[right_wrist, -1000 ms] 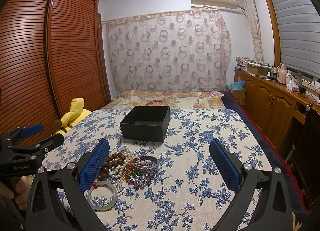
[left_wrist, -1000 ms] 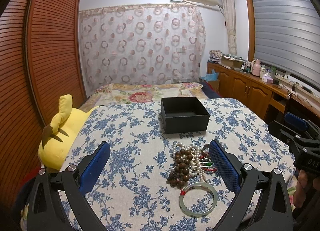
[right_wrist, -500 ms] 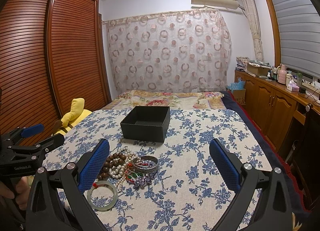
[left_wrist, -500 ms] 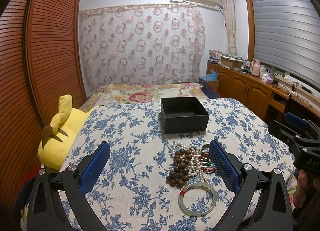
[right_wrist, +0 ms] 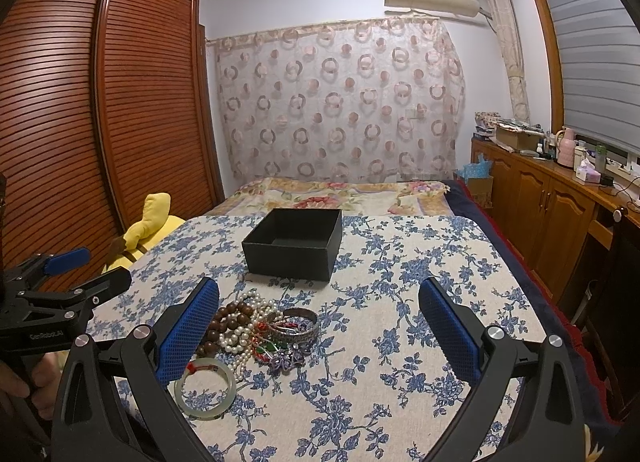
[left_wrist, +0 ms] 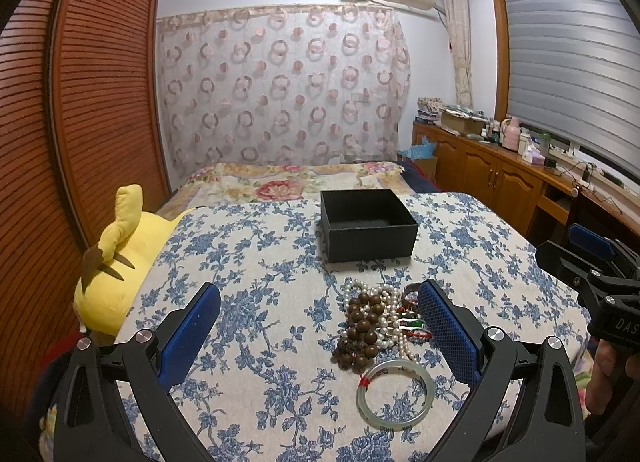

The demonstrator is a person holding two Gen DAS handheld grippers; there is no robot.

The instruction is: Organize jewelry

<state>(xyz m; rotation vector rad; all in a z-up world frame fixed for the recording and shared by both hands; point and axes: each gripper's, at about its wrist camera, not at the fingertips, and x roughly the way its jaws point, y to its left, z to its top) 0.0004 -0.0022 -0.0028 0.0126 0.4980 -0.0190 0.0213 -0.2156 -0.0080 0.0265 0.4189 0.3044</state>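
A heap of jewelry lies on the blue-flowered cloth: brown wooden beads (left_wrist: 362, 328) (right_wrist: 232, 316), a pearl string (left_wrist: 390, 332) (right_wrist: 244, 328), a silver bangle (right_wrist: 298, 324) and a pale green jade bangle (left_wrist: 395, 394) (right_wrist: 206, 388) nearest me. Behind the heap stands an open black box (left_wrist: 368, 223) (right_wrist: 294, 242), with nothing in it. My left gripper (left_wrist: 320, 326) is open, above the cloth just left of the heap. My right gripper (right_wrist: 319, 322) is open too, its left pad (right_wrist: 188, 332) over the heap's left edge. Neither holds anything.
A yellow plush toy (left_wrist: 120, 258) lies at the cloth's left edge by the wooden wardrobe (left_wrist: 80, 101). A bed (right_wrist: 340, 193) lies behind the box. Wooden cabinets (right_wrist: 548, 201) with clutter on top line the right wall. A person's hand (left_wrist: 604, 378) holds each gripper.
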